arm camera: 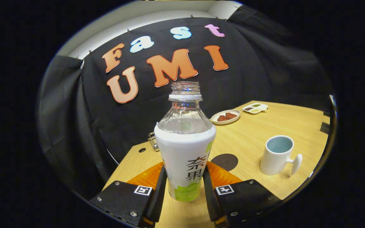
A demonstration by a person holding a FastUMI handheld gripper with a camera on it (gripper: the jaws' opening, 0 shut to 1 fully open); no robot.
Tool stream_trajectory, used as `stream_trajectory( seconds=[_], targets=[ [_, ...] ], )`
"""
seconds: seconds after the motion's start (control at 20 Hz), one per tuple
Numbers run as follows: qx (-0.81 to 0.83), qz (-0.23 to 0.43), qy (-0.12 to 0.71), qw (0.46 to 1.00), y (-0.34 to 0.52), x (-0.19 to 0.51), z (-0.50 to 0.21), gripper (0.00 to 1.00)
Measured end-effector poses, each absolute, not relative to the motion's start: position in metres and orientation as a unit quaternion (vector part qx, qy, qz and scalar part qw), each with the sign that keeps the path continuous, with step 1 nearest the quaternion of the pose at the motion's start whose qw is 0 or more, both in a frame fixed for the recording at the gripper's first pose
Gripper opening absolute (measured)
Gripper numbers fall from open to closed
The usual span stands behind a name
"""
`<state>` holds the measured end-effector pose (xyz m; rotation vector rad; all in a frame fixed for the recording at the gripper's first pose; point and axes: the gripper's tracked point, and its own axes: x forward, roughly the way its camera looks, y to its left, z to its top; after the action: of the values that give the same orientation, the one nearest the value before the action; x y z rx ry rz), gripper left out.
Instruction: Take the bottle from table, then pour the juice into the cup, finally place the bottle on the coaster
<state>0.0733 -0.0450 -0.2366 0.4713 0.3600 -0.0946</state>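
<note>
Between our two fingers [163,186] stands the bottle [185,145], its white and green label printed with dark Chinese characters. Our gripper [184,190] is clamped on its lower body, a finger pressing each side. We see it upright, uncapped, with a clear shoulder. Beyond it on the wooden table [258,126] lies a dark round coaster [225,161], beside a white cup [277,155].

The camera rides on the claw [185,186], low over the table [265,126], facing the booth's wall.
</note>
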Motion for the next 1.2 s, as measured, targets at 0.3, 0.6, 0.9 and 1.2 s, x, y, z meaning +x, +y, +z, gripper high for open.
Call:
stream_trajectory(
  seconds=[0.3,0.6,0.9,1.2],
  targets=[
    [0.358,-0.051,0.155,0.919,-0.050,0.085,-0.221,0.58],
    [0.465,-0.066,0.139,0.872,-0.059,0.100,-0.211,0.58],
    [0.568,-0.078,0.113,0.811,-0.073,0.115,-0.198,0.58],
    [0.636,-0.097,0.101,0.759,-0.087,0.121,-0.192,0.58]
  ],
)
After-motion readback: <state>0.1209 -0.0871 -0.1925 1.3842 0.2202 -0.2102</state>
